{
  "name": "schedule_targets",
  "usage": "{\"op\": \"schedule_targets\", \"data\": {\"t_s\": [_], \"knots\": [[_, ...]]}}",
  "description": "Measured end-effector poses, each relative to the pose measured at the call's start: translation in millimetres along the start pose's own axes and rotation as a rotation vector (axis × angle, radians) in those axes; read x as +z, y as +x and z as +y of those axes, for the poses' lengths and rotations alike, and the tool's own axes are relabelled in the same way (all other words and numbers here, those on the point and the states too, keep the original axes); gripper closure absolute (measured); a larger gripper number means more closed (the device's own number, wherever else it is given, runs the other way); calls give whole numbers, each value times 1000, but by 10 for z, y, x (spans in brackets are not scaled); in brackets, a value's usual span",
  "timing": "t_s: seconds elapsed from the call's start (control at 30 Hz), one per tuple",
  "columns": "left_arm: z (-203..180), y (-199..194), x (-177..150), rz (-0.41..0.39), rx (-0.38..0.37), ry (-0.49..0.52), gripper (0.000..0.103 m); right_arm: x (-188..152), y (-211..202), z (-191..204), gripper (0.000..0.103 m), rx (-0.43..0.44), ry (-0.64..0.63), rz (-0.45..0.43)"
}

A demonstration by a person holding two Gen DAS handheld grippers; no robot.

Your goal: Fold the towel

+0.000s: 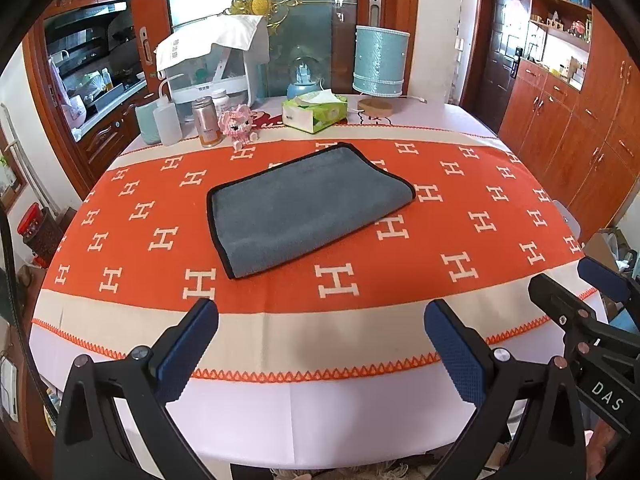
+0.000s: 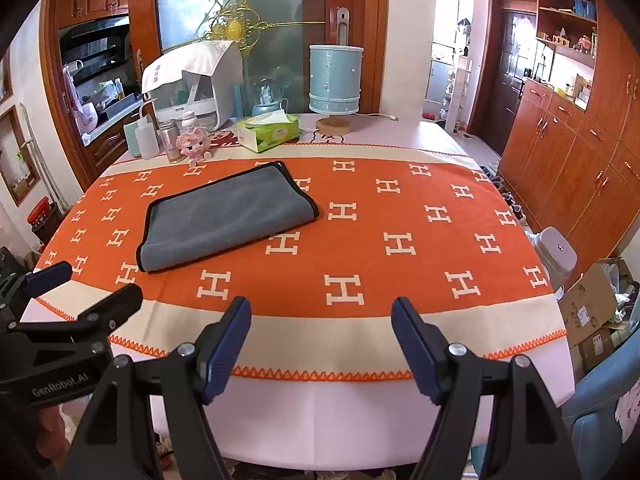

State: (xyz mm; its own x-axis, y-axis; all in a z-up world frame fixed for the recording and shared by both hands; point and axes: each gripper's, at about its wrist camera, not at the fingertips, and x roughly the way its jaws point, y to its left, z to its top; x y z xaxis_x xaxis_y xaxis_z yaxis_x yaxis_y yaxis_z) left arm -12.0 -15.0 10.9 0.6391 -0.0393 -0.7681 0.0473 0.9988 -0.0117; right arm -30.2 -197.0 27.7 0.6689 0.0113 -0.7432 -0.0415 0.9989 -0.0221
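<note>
A grey towel with black trim (image 1: 304, 208) lies folded over on the orange H-patterned tablecloth (image 1: 440, 248), its folded edge at the right. It also shows in the right wrist view (image 2: 228, 220). My left gripper (image 1: 320, 344) is open and empty, held back over the table's near edge, well short of the towel. My right gripper (image 2: 320, 344) is open and empty, also at the near edge, to the right of the towel. The right gripper shows at the far right of the left wrist view (image 1: 572, 280), and the left gripper at the far left of the right wrist view (image 2: 88, 284).
At the table's back stand a tissue box (image 1: 314, 112), a teal lamp (image 1: 380, 62), a pink toy (image 1: 238, 122), bottles (image 1: 206, 122) and a white appliance (image 1: 216, 64). Wooden cabinets (image 2: 580, 152) line the right side. A white stool (image 2: 556, 252) and cardboard boxes (image 2: 592, 308) sit beside the table.
</note>
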Motion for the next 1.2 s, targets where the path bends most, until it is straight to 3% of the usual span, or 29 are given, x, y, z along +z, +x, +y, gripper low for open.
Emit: {"op": "schedule_targets", "data": {"t_s": [1.2], "knots": [[2,-107,-130,3,8,5,1,-118,-68,71,30,8,8,6]]}}
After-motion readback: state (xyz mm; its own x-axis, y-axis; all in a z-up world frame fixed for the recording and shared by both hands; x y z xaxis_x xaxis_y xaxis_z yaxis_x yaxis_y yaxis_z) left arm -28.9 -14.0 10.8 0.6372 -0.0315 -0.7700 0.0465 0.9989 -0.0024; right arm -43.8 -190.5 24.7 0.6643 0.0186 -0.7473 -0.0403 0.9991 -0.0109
